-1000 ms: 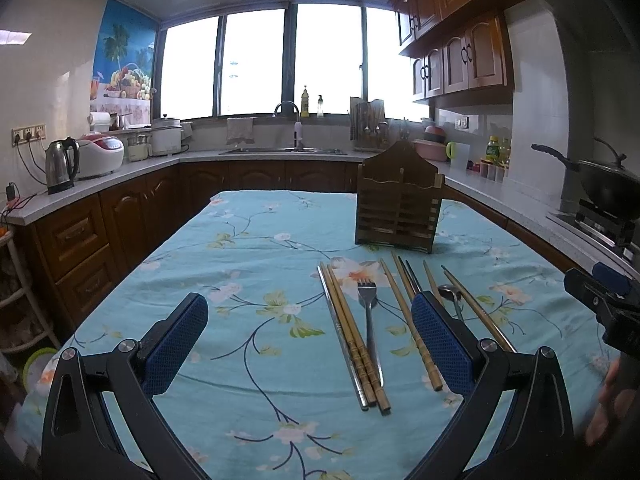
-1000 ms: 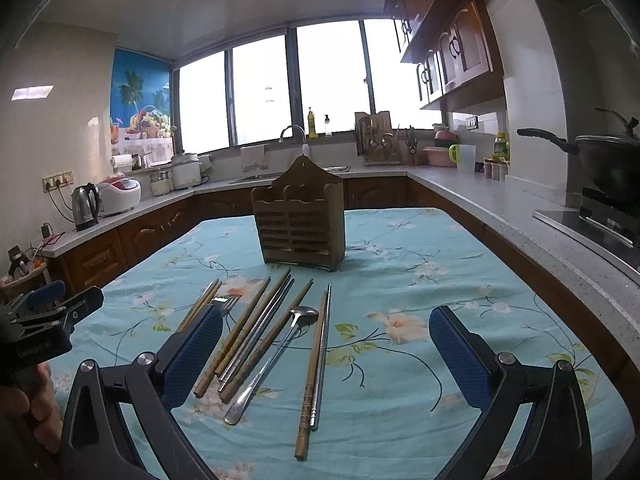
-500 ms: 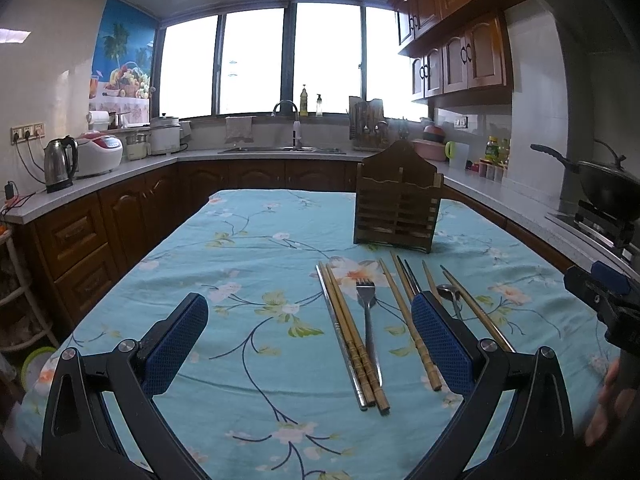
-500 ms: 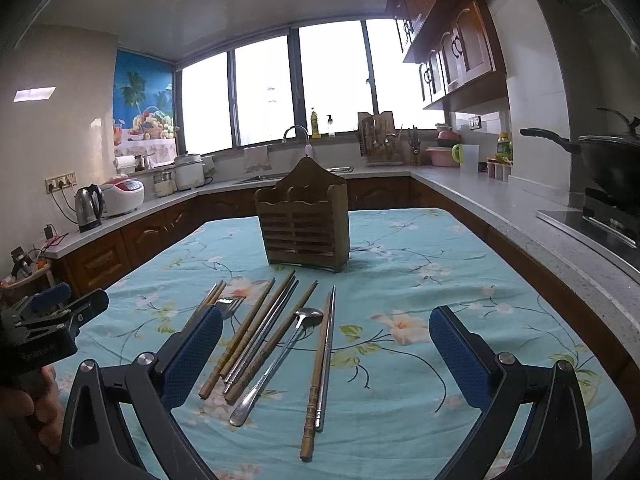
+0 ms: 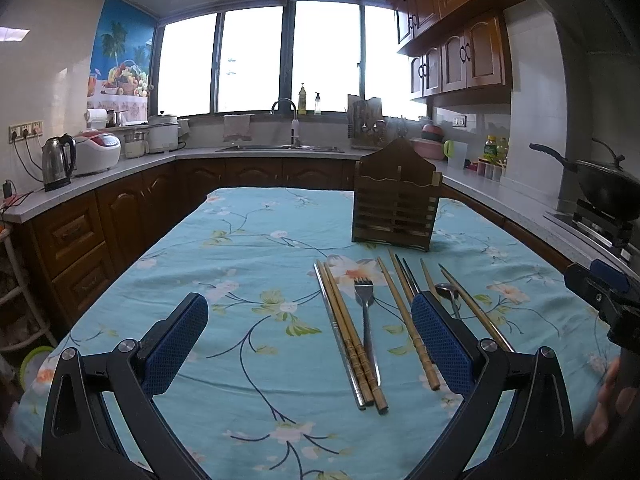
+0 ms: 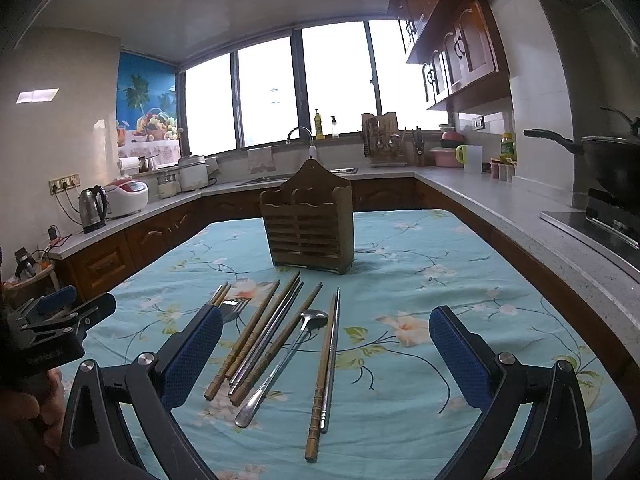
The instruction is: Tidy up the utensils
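Left claw (image 5: 306, 338) spread wide, nothing in it, low in frame above the blue floral cloth (image 5: 248, 264) on the surface; right claw (image 6: 326, 350) likewise wide apart & empty. In left view, utensils lie in a rough fan at centre-right, just in front of the wooden holder (image 5: 394, 200), which stands upright upper centre-right, apart from them. Left to right: steel + bamboo chopsticks (image 5: 348, 332) touching side by side, fork (image 5: 366, 312) tines toward holder, a lone bamboo stick (image 5: 402, 316), more sticks partly behind the claw's right finger, spoon (image 5: 446, 290) bowl just beside that fingertip. In right view, holder (image 6: 308, 226) sits centre frame; below it fork (image 6: 234, 308) half hidden by the left finger, a bundle of chopsticks (image 6: 264, 336) slanting, spoon (image 6: 286, 364) bowl up-frame, then a bamboo/steel pair (image 6: 326, 364) nearly vertical. Other claw shows at each view's edge: lower right in left view, lower left in right view. Holder slots: contents can't tell.
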The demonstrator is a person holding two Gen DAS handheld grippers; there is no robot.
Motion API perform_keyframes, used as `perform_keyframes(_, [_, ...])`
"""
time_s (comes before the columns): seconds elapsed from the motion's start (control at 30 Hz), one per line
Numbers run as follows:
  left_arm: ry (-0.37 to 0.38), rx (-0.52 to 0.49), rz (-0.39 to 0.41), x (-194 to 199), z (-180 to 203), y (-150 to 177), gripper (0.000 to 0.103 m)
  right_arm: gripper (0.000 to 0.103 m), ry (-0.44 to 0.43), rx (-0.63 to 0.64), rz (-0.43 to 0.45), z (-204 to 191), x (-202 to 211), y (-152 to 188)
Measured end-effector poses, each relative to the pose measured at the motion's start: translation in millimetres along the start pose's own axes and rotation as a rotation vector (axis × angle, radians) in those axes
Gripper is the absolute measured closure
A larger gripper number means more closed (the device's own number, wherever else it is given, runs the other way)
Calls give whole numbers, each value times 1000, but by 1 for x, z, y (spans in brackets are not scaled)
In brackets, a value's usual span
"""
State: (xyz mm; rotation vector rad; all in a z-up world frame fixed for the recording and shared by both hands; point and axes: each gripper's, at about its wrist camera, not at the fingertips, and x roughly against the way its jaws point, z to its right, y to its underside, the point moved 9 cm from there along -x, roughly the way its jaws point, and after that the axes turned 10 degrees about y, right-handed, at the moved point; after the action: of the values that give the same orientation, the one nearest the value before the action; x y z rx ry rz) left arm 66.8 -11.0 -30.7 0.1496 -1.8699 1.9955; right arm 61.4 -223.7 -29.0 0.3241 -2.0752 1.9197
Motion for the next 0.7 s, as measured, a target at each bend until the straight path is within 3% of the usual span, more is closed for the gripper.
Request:
perform_keyframes(0.37, [15, 35, -29, -6, -5, 0, 0, 0, -9, -4, -11, -3, -4, 0])
perform_keyframes(0.63, [105, 97, -154, -37, -8, -2, 1, 0, -100, -24, -75, -12, -16, -5])
perform_keyframes(0.7, [142, 106, -201, -51, -7, -2, 7, 0, -131, -39, -109, -15, -22, -6])
